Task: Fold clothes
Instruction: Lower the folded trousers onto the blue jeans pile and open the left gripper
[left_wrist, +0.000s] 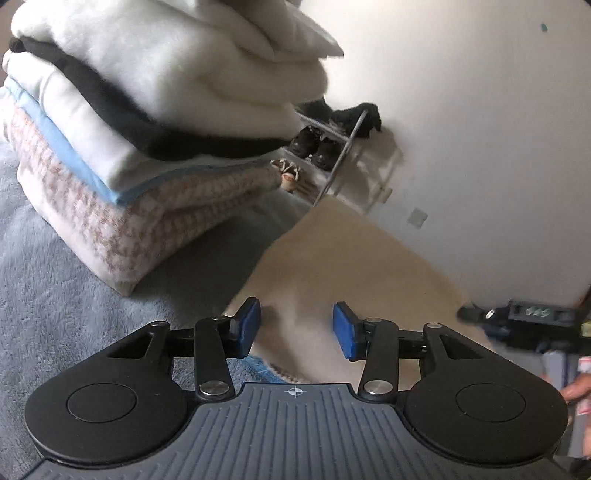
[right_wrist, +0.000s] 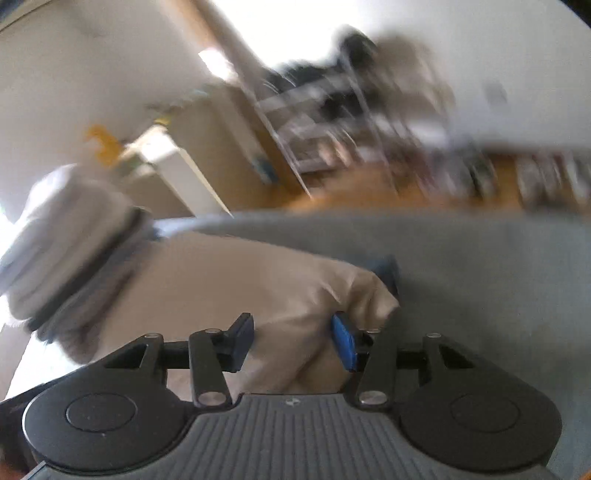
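Both claws released — left gripper (left_wrist: 296, 329) and right gripper (right_wrist: 293, 341) over soft beige cloth (left_wrist: 343, 266).
Stack of folded clothes (left_wrist: 147, 122) at ten o'clock — on fuzzy grey blanket (left_wrist: 55, 295).

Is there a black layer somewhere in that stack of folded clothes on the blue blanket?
Yes, the stack of folded clothes shows a black garment sandwiched between white layers, above the light blue one.

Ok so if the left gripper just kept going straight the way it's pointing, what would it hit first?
Most likely the beige garment lying right ahead of the left gripper, whose jaws stand apart with nothing pinched. The folded stack sits off to one side of that line. Depth is hard to judge here.
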